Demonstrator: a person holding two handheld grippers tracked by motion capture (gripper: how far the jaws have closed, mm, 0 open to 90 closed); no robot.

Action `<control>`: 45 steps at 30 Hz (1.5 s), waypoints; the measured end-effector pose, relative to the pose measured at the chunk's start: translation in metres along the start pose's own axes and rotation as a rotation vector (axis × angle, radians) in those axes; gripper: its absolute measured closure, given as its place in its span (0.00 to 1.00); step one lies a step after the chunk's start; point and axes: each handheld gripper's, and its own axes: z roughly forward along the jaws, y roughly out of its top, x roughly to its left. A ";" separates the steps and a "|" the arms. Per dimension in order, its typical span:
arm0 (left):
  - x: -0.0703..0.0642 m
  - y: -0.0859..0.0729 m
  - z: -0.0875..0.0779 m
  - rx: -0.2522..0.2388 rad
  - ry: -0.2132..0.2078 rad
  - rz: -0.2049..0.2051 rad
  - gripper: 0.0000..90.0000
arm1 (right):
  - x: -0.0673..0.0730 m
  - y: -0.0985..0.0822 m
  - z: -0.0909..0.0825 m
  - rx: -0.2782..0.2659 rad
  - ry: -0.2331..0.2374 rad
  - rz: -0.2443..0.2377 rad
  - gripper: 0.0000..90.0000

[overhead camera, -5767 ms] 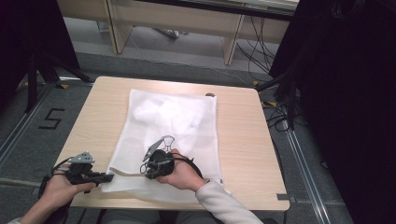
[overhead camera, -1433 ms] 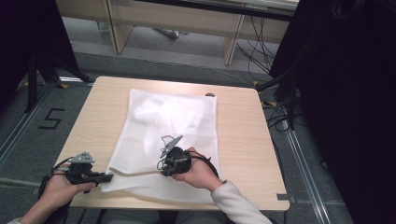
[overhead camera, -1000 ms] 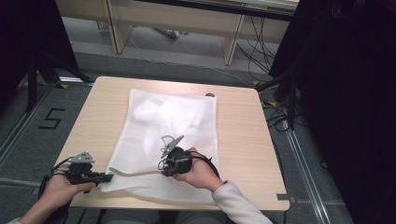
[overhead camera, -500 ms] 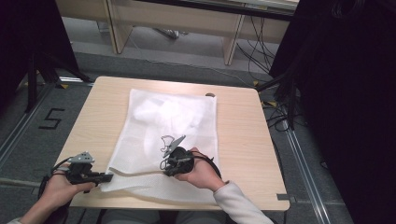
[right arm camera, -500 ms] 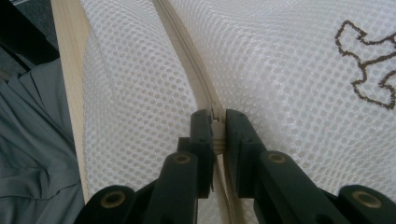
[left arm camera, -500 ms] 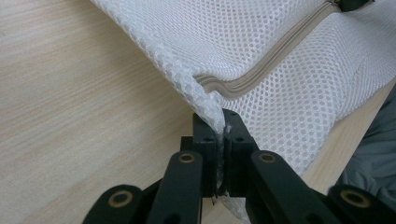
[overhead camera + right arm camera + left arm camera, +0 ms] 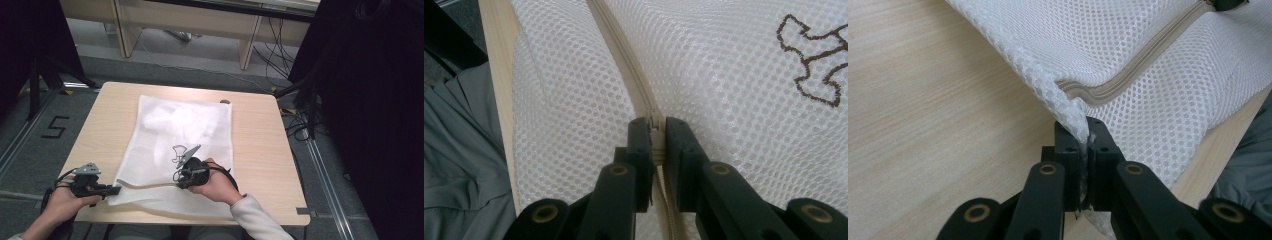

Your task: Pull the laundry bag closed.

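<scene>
A white mesh zip bag (image 7: 185, 125) lies flat on the wooden table (image 7: 260, 145), with a brown stitched mark (image 7: 177, 151) near its middle. My left gripper (image 7: 116, 189) sits at the bag's near left corner. In the left gripper view it (image 7: 1087, 137) is shut on a pinch of mesh (image 7: 1128, 30) just beside the end of the beige zipper (image 7: 1143, 65). My right gripper (image 7: 178, 177) rests on the bag's near part, pointing left. In the right gripper view it (image 7: 656, 127) is shut on the zipper (image 7: 624, 65), with the stitched mark (image 7: 809, 60) at upper right.
The table's front edge (image 7: 499, 75) runs close beside the zipper, with the person's grey clothing (image 7: 459, 175) below it. A small dark object (image 7: 225, 101) sits at the bag's far edge. Beyond the table are desk legs (image 7: 247, 47), floor cables (image 7: 272, 60) and a floor mark (image 7: 55, 127).
Since the earliest frame my right gripper has shifted to the right along the bag's near edge. Over the last second neither hand has visibly moved.
</scene>
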 end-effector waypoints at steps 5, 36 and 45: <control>0.000 0.000 0.000 -0.008 0.001 -0.001 0.95 | -0.001 -0.002 -0.001 0.002 -0.004 0.005 0.91; 0.000 0.000 -0.001 -0.014 0.008 0.002 0.95 | -0.002 -0.009 -0.010 0.012 -0.002 0.010 0.91; 0.000 0.000 -0.001 -0.010 0.004 0.003 0.95 | -0.003 -0.013 -0.013 0.016 -0.004 0.026 0.91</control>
